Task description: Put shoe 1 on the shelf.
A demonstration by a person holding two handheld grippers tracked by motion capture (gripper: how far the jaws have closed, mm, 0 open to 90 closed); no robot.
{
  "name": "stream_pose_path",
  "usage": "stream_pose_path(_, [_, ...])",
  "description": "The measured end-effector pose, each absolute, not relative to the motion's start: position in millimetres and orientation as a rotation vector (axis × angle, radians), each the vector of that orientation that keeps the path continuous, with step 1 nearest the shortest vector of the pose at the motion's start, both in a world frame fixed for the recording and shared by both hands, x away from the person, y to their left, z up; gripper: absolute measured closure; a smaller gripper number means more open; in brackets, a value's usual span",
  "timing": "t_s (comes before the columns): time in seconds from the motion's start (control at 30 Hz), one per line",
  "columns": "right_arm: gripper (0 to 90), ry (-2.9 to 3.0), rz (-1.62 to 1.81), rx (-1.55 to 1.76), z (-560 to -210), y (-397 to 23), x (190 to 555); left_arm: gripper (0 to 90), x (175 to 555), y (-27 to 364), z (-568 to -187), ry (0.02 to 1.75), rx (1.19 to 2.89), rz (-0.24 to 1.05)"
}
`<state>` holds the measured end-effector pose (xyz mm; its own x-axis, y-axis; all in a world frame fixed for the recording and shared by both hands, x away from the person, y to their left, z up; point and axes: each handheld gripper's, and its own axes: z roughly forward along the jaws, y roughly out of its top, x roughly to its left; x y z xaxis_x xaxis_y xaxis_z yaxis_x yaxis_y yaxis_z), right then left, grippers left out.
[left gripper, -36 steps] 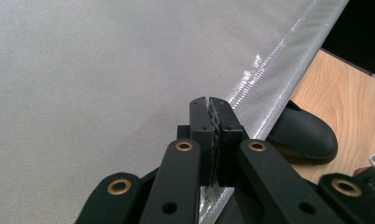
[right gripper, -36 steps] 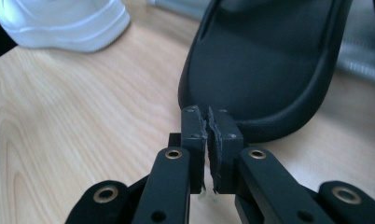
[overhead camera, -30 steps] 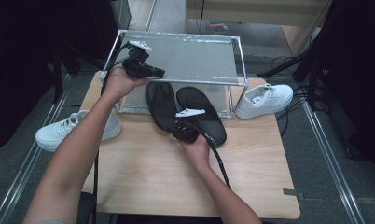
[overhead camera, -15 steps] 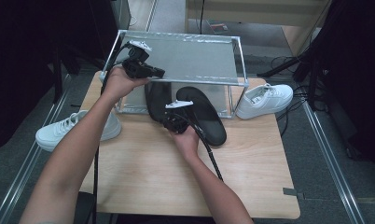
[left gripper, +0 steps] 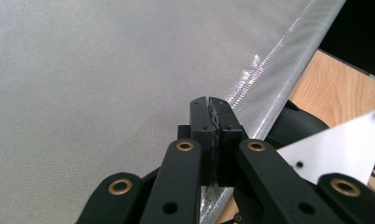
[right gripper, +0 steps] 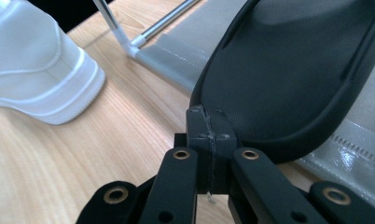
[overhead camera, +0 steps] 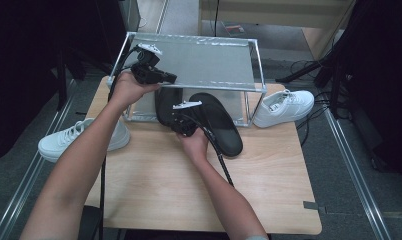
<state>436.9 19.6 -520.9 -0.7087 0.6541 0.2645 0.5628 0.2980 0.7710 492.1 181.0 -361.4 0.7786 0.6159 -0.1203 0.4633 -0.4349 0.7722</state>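
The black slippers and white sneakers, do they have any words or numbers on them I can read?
No readable text anywhere.
Black slippers: plain, no lettering visible.
White sneaker at the right: a small dark mark on the tongue, too blurred to read.
White sneaker at the left: nothing legible.

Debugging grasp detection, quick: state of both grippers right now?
Left gripper: shut on the edge of the mesh shelf cover.
Right gripper: shut on the rim of the black insole.
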Motion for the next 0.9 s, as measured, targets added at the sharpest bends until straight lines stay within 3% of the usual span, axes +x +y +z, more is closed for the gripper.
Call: stream_pose_path(0.9, [90.0,2.443,1.443,1.071,-479.5,-69.1,378.3,89.8,492.1,180.2,-361.1,0.813,2.108,0.222])
